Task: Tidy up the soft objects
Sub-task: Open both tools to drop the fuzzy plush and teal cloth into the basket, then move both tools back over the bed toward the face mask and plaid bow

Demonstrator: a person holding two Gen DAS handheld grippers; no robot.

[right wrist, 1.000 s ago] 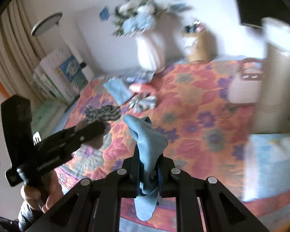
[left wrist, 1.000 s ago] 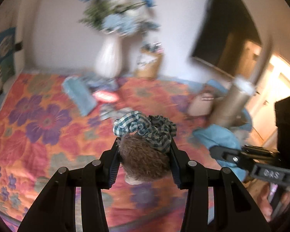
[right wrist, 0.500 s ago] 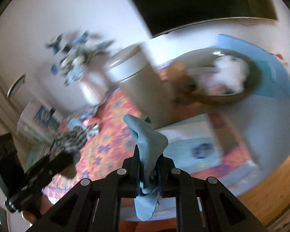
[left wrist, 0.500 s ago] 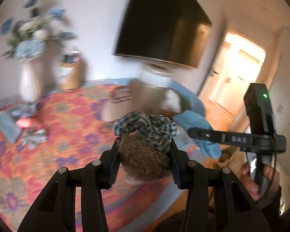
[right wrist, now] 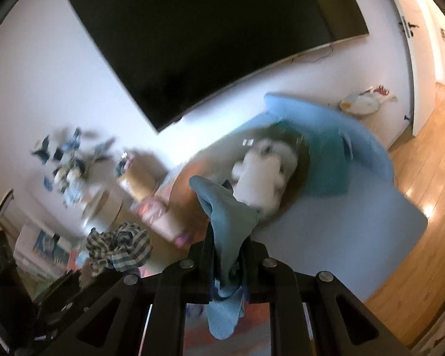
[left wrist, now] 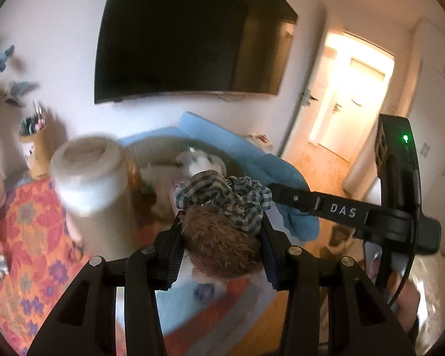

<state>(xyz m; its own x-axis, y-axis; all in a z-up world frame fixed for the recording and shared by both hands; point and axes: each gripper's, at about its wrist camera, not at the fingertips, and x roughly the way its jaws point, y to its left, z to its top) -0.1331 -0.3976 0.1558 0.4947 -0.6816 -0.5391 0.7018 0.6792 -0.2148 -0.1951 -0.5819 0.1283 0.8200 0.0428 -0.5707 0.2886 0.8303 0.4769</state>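
My left gripper (left wrist: 221, 237) is shut on a brown fuzzy soft toy (left wrist: 219, 246) with a green checked scrunchie (left wrist: 225, 197) on top of it, held in the air. The scrunchie also shows in the right wrist view (right wrist: 118, 247). My right gripper (right wrist: 228, 252) is shut on a blue cloth (right wrist: 225, 216) that sticks up between the fingers and hangs below them. The cloth also shows in the left wrist view (left wrist: 296, 222). A round basket (right wrist: 299, 160) ahead holds a white plush toy (right wrist: 264, 175).
A blue cushion (right wrist: 356, 139) wraps the basket on a pale mat (right wrist: 356, 237). A tall beige cylinder (left wrist: 95, 190) stands on the floral bedspread (left wrist: 23, 237). A black TV (left wrist: 190, 35) hangs on the wall. A wooden floor (right wrist: 424, 195) and a doorway (left wrist: 350, 103) lie to the right.
Both grippers have swung right, away from the floral bedspread and vase, toward the basket under the TV. Each holds the same item as before.
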